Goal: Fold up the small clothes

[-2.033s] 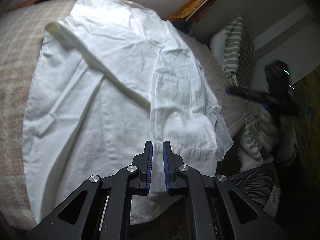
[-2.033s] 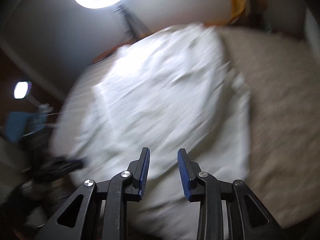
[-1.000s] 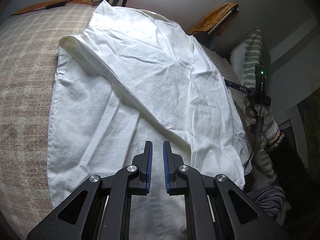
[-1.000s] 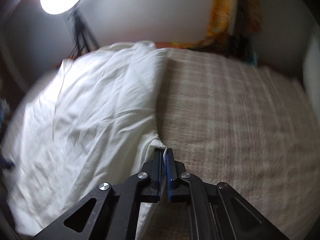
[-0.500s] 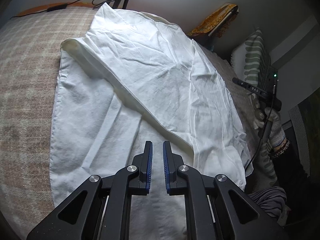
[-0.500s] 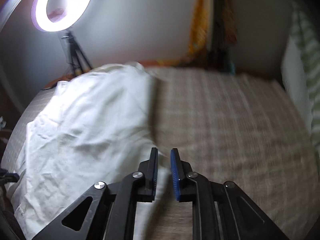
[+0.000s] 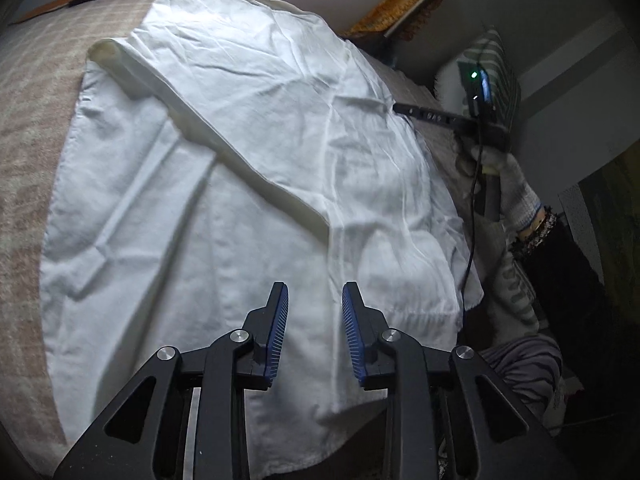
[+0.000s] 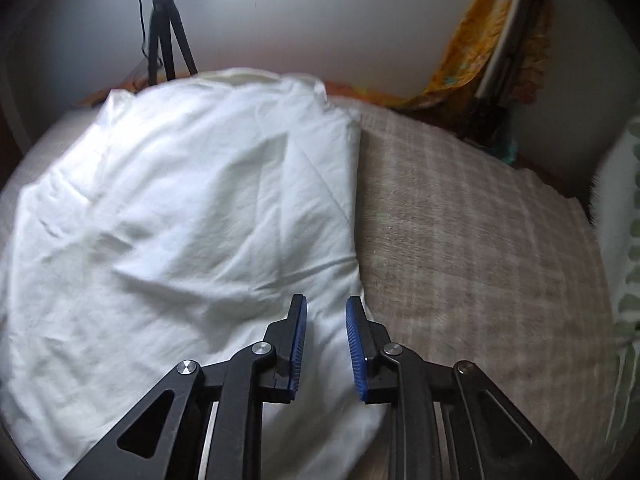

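Two grippers hang over the white garment [image 7: 224, 184], and both have their jaws parted with nothing between them. The left gripper [image 7: 314, 336] sits above the near hem, its blue pads [image 7: 278, 332] straddling a lengthwise crease. The right gripper [image 8: 323, 340] hovers at the cloth's right edge, just where white fabric meets the checked bedcover [image 8: 480, 240].

The garment lies spread across the bed, one side already folded over so that a thick diagonal fold line [image 7: 240, 160] runs from the far left corner toward the near middle. It is wrinkled but mostly flat; part of the near hem droops over the bed edge.

We judge that the step in hand is choosing fresh grip points for the next fold. To do it well, we want each claw to bite a full layer stack at the edge, not just the top sheet, so the fold travels as one piece. We should lower the right claw onto the edge near its tips and pinch close to the corner. The left should take the matching hem corner so both hands lift evenly. Uneven height would drag the diagonal flap loose. The draped hem may slip off, so we lift before pulling.
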`<state>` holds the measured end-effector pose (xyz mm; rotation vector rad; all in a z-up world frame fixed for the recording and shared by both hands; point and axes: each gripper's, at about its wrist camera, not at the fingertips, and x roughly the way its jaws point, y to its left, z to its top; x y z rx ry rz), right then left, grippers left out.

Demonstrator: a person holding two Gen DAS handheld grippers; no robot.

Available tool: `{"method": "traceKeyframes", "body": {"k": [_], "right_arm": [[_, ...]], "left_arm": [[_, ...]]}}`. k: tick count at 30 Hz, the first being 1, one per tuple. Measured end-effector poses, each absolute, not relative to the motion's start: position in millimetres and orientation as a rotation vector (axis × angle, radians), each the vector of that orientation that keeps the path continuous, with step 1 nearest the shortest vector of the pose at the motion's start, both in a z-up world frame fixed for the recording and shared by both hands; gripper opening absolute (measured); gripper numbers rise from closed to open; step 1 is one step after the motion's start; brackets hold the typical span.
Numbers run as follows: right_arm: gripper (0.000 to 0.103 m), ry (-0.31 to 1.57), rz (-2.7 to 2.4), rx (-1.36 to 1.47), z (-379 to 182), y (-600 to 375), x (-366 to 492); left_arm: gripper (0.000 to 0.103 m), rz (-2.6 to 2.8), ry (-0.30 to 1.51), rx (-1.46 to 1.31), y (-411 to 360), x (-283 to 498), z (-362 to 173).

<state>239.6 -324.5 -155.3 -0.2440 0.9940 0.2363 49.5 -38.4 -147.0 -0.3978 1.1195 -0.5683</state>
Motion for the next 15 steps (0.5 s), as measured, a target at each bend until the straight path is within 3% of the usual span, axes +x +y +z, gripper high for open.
{"method": "traceKeyframes", "body": {"k": [7, 15], "right_arm": [[0.032, 0.994, 0.357, -0.115, -110.0, -317.2, 138.5], [0.038, 1.154, 0.569, 0.162, -121.3, -287.3, 21.2]], "left_arm": [[0.027, -0.612, 1.141, -0.416, -45.7, 37.8, -155.0], [0.027, -0.659, 1.174, -0.530, -40.7, 27.5, -163.2]]}}
